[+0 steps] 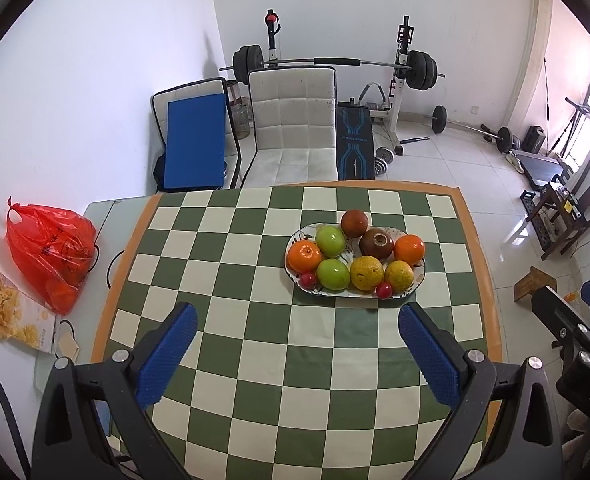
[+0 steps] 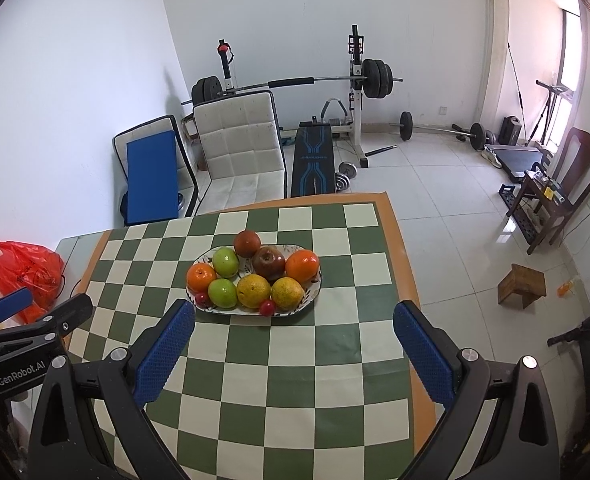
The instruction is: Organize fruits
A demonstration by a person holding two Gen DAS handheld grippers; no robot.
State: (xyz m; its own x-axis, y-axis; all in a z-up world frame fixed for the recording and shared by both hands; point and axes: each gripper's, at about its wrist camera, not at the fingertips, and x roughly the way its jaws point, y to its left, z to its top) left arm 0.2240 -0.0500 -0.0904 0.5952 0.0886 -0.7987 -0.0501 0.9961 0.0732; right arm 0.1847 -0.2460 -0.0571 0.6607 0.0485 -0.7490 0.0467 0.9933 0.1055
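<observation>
Left wrist view: the left hand-held gripper (image 1: 297, 322) gapes wide and empty, short of the plate (image 1: 418, 276) of fruits on the counter (image 1: 255, 360), apparently ready to reach.

Right wrist view: the right hand-held gripper (image 2: 293, 320) is likewise spread and empty near the plate (image 2: 315, 286); piled fruits partly hide one another.

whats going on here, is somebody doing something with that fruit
A person holds a pair of tongs in each hand above a checkered table. Both the left tongs and the right tongs are open and empty, hanging short of the plate. All the fruit sits on that plate: oranges, green apples, darker round fruits and small red ones. Nothing is being gripped at this moment. A red bag lies off to the left.
</observation>
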